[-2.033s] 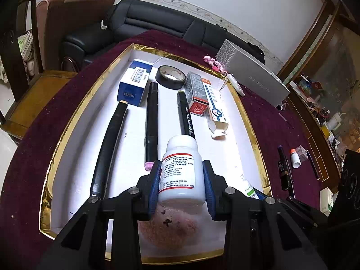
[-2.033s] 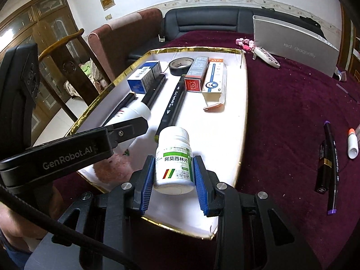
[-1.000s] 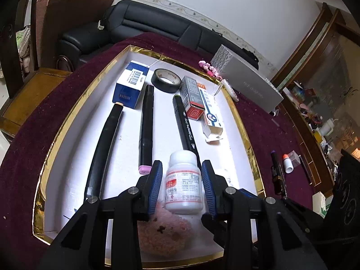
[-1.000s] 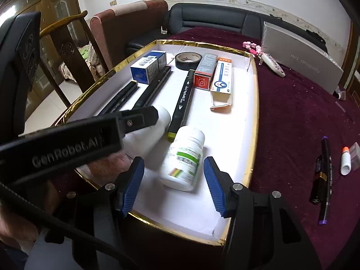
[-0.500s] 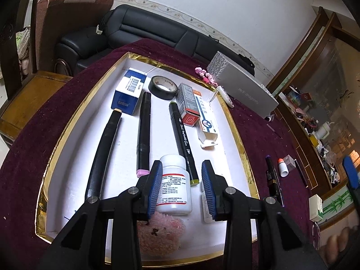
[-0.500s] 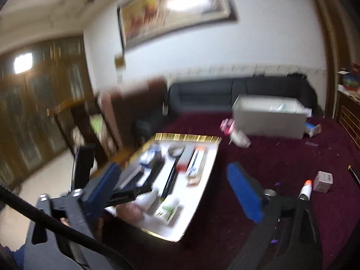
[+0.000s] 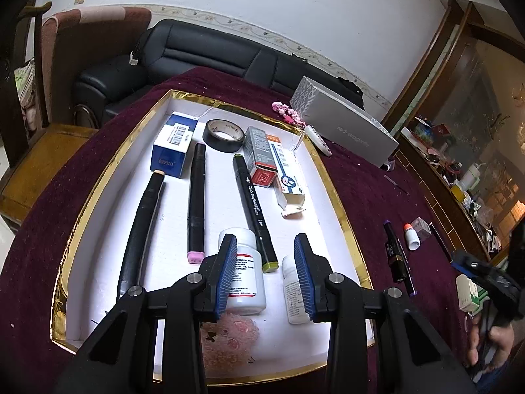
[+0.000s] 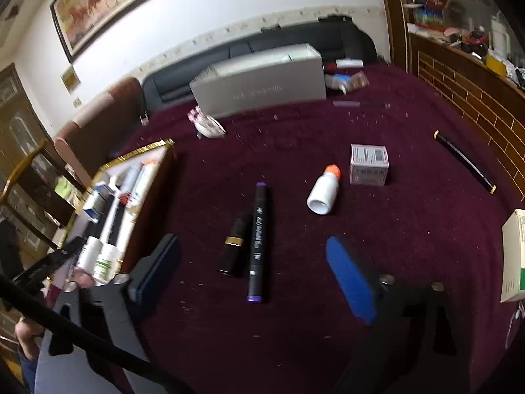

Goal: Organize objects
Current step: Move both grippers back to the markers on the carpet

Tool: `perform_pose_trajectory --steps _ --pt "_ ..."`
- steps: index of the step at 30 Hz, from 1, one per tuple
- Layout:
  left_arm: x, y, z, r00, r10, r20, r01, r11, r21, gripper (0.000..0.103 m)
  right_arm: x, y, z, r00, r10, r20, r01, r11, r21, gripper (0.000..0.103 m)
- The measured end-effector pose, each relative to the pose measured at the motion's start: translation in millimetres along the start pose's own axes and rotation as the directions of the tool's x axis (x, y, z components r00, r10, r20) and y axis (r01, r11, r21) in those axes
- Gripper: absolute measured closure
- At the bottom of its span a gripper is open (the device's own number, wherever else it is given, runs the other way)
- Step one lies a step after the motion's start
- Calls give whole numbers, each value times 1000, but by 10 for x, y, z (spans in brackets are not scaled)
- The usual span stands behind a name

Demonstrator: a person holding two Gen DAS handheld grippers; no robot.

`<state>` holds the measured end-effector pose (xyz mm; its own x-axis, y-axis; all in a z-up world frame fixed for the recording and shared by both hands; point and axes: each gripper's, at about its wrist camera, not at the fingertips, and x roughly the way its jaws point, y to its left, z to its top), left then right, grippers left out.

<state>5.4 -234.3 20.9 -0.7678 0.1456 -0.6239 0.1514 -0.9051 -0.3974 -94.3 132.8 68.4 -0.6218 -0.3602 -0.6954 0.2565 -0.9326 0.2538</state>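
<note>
A white tray with a gold rim [image 7: 331, 193] holds markers, boxes, a tape roll and two white pill bottles. My left gripper [image 7: 265, 275] is open above the tray's near end; the red-label bottle [image 7: 246, 285] stands behind its left finger and the second bottle [image 7: 295, 292] lies by its right finger. My right gripper [image 8: 252, 282] is open and empty above the maroon cloth. Below it lie a purple-capped marker [image 8: 258, 243] and a black-and-gold tube [image 8: 234, 243]. A small white bottle with an orange cap [image 8: 323, 190] lies further off.
On the cloth lie a small pale box [image 8: 369, 164], a dark pen [image 8: 464, 161], a green-and-white box [image 8: 513, 256] at the right edge and a long grey box [image 8: 259, 82] at the back. A pink plush [image 7: 229, 338] sits at the tray's near edge.
My left gripper opened, let go of the red-label bottle in the tray and drew back. My right gripper released its bottle in the tray and swung right over the cloth.
</note>
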Motion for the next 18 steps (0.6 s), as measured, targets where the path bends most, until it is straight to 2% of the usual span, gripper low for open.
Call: perform_pose_trajectory --steps 2,4,10,11,13,14,18 --pt "-5 4 -2 1000 -1 1 1 1000 -1 72 148 63 -10 999 -16 -40 13 997 -74 61" --pt "2 19 3 1000 2 -2 -2 1000 -8 72 304 126 -46 995 -24 -97 14 994 -107 65" --pt "9 -9 -1 1000 0 -4 0 1000 5 72 583 171 -32 989 -38 -140 19 990 -136 67" --pt "7 -19 -5 1000 1 -4 -1 1000 11 72 614 170 -25 989 -40 -143 19 989 -146 78" --pt "-1 -45 -12 1000 0 0 0 1000 25 72 726 220 -12 985 -88 -146 58 979 -196 84" --pt "-4 -56 -17 1000 -4 1 4 1000 28 72 736 223 -13 986 -98 -138 68 976 -207 92" --pt "-48 -135 -8 1000 -16 7 15 999 42 72 813 202 -6 984 -123 -126 89 965 -249 91"
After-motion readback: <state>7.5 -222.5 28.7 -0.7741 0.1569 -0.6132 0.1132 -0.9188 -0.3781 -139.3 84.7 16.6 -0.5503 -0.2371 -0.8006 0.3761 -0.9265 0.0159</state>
